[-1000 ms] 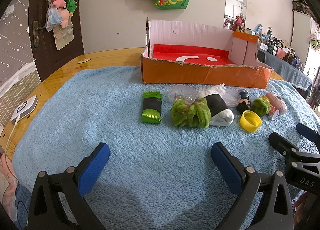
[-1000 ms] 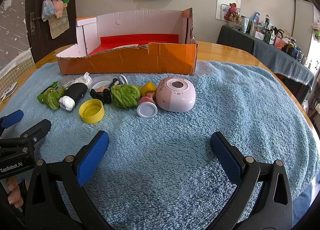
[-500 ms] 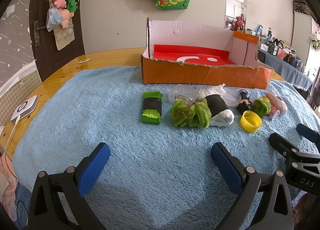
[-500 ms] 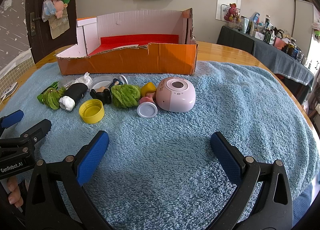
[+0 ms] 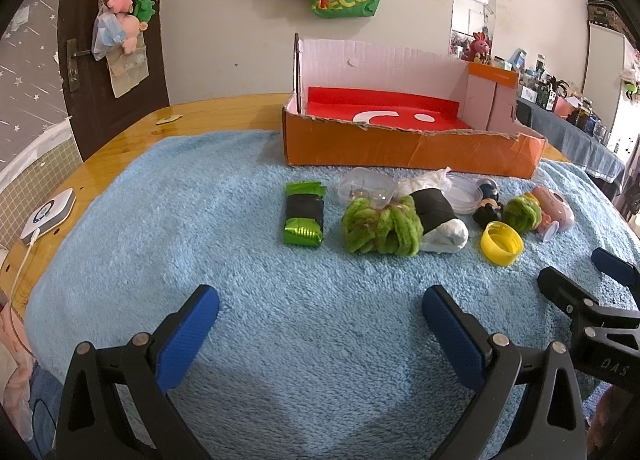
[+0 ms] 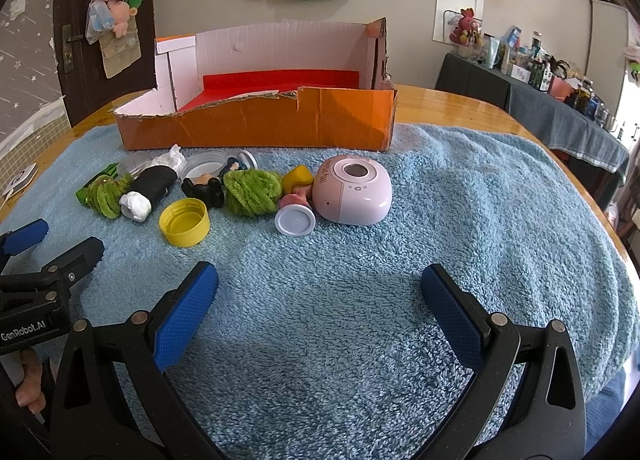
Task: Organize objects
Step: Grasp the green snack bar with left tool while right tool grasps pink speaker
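The orange cardboard box point(image 5: 412, 148) sits at the far side of the blue towel point(image 5: 248, 260) covering the counter, its front wall torn low, probably so items can be dropped in easily. Nothing has gone in yet: only its red lining shows.

All the clutter lies in 1 row just in front of the box: a green foil packet point(image 5: 303, 214), a green fuzzy bundle point(image 5: 380, 226), a black-and-white roll point(image 5: 438, 218), a yellow cap point(image 5: 501, 242) and a pink round gadget point(image 6: 352, 190).

The left hand-held gripper point(image 5: 320, 322) and right hand-held gripper point(image 6: 319, 300) hover on the near side of that row, each spread wide with nothing between the pads, seemingly ready for a first pick.

The right wrist view shows the gadget's face and a white cap point(image 6: 295, 221) touching it; from the left wrist view the gadget is mostly hidden. Only the left view shows the foil packet in full.
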`<state>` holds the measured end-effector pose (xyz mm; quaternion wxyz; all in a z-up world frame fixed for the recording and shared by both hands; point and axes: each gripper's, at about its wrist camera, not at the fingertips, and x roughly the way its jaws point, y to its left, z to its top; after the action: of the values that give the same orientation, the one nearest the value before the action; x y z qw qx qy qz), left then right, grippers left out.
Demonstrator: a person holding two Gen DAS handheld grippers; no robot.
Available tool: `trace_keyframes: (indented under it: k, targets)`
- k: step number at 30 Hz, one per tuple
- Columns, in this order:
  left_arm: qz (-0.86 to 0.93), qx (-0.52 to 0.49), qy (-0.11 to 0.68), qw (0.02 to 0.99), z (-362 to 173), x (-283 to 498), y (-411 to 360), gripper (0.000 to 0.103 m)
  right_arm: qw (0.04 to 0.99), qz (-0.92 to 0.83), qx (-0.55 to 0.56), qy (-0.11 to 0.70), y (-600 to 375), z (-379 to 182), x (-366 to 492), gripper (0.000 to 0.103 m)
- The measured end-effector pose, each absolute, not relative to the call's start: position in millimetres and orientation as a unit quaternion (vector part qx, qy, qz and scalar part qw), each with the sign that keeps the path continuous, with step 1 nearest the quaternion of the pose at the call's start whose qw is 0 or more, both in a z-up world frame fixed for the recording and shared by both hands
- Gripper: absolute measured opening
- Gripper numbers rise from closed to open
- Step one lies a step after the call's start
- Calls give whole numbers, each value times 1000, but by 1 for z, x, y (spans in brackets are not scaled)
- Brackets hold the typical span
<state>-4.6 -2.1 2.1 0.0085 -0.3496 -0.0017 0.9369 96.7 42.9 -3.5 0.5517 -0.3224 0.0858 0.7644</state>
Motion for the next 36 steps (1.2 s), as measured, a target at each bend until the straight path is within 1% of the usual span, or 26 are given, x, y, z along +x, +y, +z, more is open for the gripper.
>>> trace_keyframes:
  k: [1,2,7,13,16,19,27,36]
  targets:
    - [936,-352,-4,10,3,-3,-3,103,552,764,-324,87,43,-5,96,103]
    - [935,-354,-5,12,4,-3,-4,103,576,745,-322,94,44,-4,96,103]
    - [937,-348,1,26,19,-6,-8,103,580,747,-312,92,45,11,94,103]
    - [926,-372,-26,56,41,-30,-27,103,596,743,-295,80,60,41,93,103]
    - [921,-384,-23,56,46,-42,-34,103,603,736,-297,76,70,48,94,103]
    - [917,-395,-11,58,48,-51,-38,103,606,732,-300,88,80,51,98,103]
    - [899,-434,26,58,38,-78,-46,101,626,701,-317,130,105,44,112,103]
    - [888,-454,50,60,26,-93,-46,101,625,684,-345,150,113,28,114,103]
